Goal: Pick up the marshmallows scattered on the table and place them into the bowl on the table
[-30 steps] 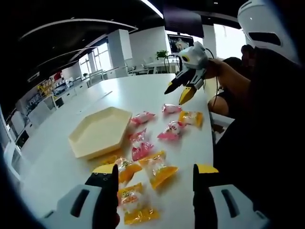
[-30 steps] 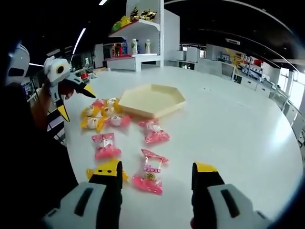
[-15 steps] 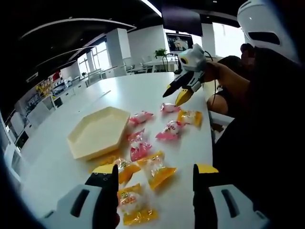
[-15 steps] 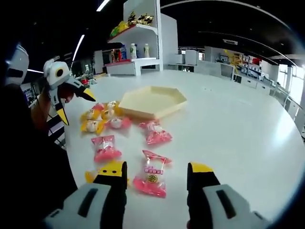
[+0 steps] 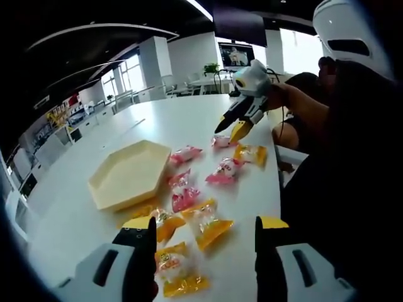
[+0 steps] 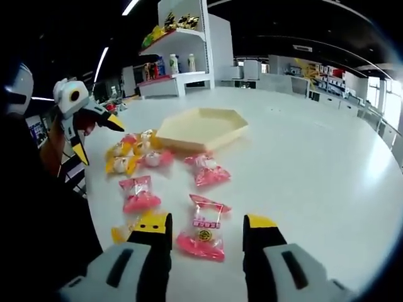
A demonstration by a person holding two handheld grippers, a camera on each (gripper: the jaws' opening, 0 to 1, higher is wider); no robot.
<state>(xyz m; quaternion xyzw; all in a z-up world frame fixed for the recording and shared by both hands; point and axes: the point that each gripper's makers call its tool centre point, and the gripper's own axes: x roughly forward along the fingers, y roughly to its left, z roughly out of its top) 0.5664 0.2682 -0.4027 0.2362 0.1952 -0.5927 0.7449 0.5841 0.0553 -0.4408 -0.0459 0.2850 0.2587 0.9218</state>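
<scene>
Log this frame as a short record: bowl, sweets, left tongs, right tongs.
bowl: hexagonal, cream, empty, on the white table
sweets: wrapped pink and yellow packets scattered beside the bowl, none inside it
left tongs: open, above a yellow packet
right tongs: open, low over a pink packet

Bright daylight is pouring in from the windows [image 5: 296, 50] at the back and glaring off the white counter [image 6: 327, 163], washing out its far side. Ceiling strip lights [image 6: 131, 6] are glowing overhead. Straight lines are bending toward the edges of both views. The sweet wrappers [image 6: 203, 228] are throwing only faint, soft shadows.
</scene>
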